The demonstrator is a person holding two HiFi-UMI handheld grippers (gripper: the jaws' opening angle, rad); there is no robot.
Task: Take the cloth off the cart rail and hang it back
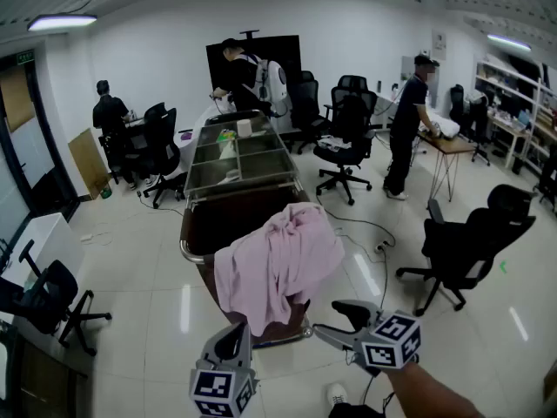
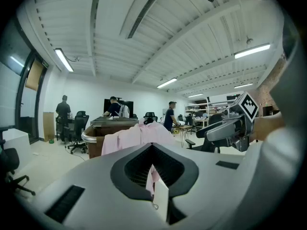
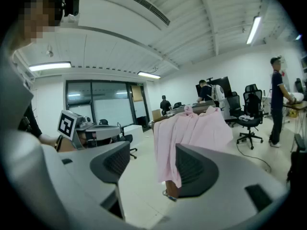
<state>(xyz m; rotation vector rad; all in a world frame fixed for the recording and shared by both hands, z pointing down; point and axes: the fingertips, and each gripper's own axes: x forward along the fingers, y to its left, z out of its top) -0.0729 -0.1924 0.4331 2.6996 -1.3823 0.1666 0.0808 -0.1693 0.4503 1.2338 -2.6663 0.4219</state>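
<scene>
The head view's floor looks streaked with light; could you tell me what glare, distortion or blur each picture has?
Head view: ceiling lights mirror as pale streaks on the glossy floor; walls bow outward. Left gripper view: dark round vignette; the close left tool looks soft. Right gripper view: same vignette; the pink cloth is fairly sharp.

The cart (image 1: 235, 190) is placed in the middle of the floor, its length running toward 12 o'clock. The cloth (image 1: 274, 264) is draped over the rail at its 6 o'clock end. The left gripper (image 1: 233, 338) is found just before the cloth at 6 o'clock, the right gripper (image 1: 327, 318) at 5 o'clock, apart from it. An office chair (image 1: 466, 242) is seen at 3 o'clock of the cloth, another chair (image 1: 48, 299) at 8 o'clock. A person (image 1: 244, 72) is located behind the cart at 12 o'clock.
</scene>
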